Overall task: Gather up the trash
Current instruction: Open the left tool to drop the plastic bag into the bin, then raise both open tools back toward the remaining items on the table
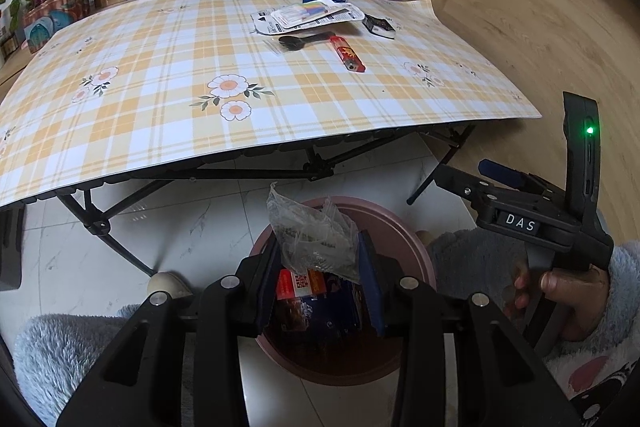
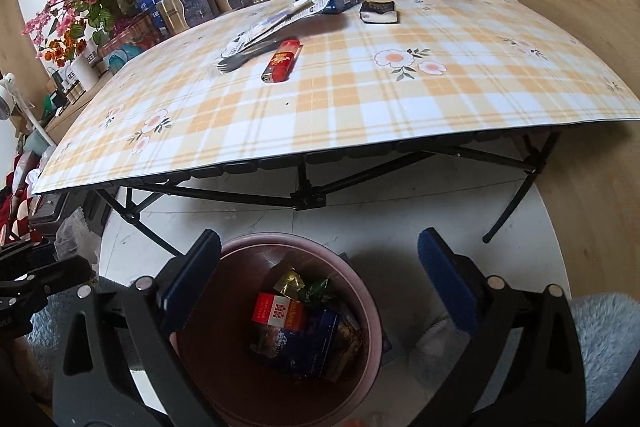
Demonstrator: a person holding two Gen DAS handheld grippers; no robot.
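Left gripper (image 1: 320,267) is clamped on a crumpled clear plastic bag (image 1: 316,231) right over the round pink bin (image 2: 372,331) (boxes already inside) – right gripper (image 2: 320,291) gapes wide, empty. Farther off, a red lighter (image 2: 281,61) lies on the plaid folding table (image 2: 360,115).
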